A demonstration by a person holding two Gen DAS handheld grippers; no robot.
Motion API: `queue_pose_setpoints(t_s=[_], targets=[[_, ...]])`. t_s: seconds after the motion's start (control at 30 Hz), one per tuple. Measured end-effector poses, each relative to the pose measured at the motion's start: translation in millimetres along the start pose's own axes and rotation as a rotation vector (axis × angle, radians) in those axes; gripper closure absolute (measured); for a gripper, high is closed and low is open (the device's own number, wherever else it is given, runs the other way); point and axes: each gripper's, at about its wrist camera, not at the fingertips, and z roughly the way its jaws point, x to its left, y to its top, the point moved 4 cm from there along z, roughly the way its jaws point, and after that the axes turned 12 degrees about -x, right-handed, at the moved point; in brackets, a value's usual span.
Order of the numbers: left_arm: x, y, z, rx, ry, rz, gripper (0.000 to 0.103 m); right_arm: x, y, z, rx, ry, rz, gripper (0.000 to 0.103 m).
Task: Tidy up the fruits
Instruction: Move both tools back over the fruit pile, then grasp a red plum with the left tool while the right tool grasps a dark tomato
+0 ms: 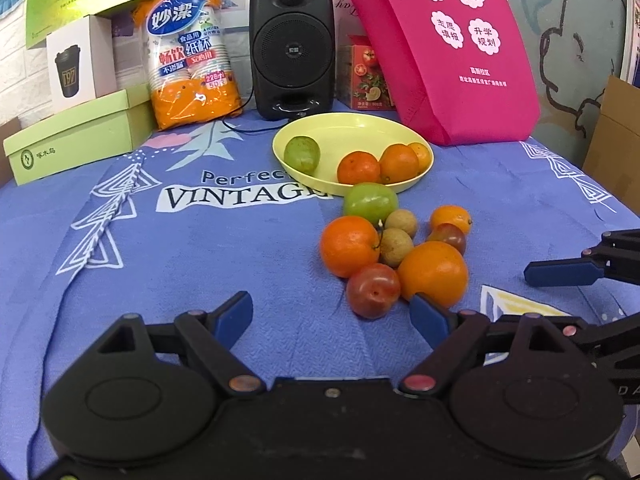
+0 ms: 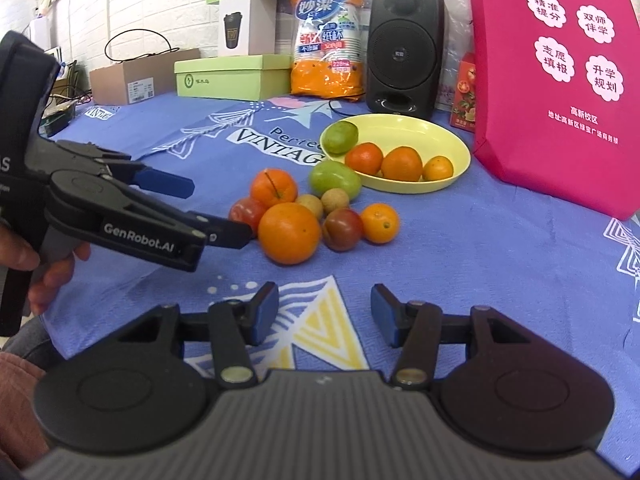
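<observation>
Blue-padded jaws of both the left gripper (image 1: 332, 316) and right gripper (image 2: 325, 312) stand open and empty low in frame, just short of the loose fruits (image 1: 394, 248) clustered mid-frame on the blue tabletop (image 1: 200, 264), beyond which the yellow plate (image 1: 352, 130) holds four more.

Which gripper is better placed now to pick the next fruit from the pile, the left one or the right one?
Probably the left. The left gripper is open, its fingers right beside the red plum and big orange. The right gripper is open too, but farther from the pile.
</observation>
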Motion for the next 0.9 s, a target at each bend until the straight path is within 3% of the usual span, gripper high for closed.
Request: queue_pose_setpoints(t_s=[0.63,0.8,0.9], targets=[[6,1,19,0.02,-0.001,-0.022,0.02,-13,-1,10,0.01,-0.021,0.016,0.047],[6,2,24,0.022,-0.032,-0.053,0.03,-19,2,17,0.016,-0.046,-0.003,0.042],[3,2,23,0.019,-0.057,-0.052,0.042,-24,4,25,0.023,-0.056,-0.014,0.042]])
